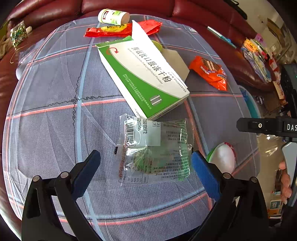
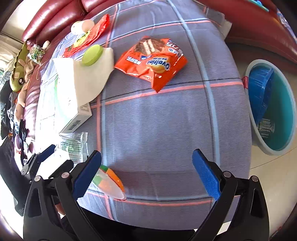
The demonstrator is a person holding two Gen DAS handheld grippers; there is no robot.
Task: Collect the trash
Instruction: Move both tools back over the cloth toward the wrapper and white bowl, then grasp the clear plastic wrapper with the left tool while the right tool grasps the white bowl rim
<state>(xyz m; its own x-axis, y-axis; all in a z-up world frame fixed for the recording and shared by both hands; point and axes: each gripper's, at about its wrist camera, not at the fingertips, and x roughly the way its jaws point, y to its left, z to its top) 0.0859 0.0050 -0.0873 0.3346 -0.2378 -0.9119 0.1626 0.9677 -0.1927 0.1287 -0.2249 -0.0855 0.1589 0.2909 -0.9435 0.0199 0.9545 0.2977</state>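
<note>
Clear wrapper (image 1: 154, 148) lies between the left gripper's (image 1: 145, 163) spread jaws; right gripper (image 2: 146, 166) spread, empty.

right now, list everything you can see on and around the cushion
clear wrapper: 1, clear with green print, between the left gripper's fingers
box: 1, green and white, centre, overlapping the wrapper
orange packet: 1, orange, far right
red packet: 1, red, far edge
bottle: 1, white, far edge
lid: 1, green, behind the box
cup: 1, white, orange and green, near edge
bin: 1, teal, floor
left gripper: 1, open
right gripper: 1, open
</note>
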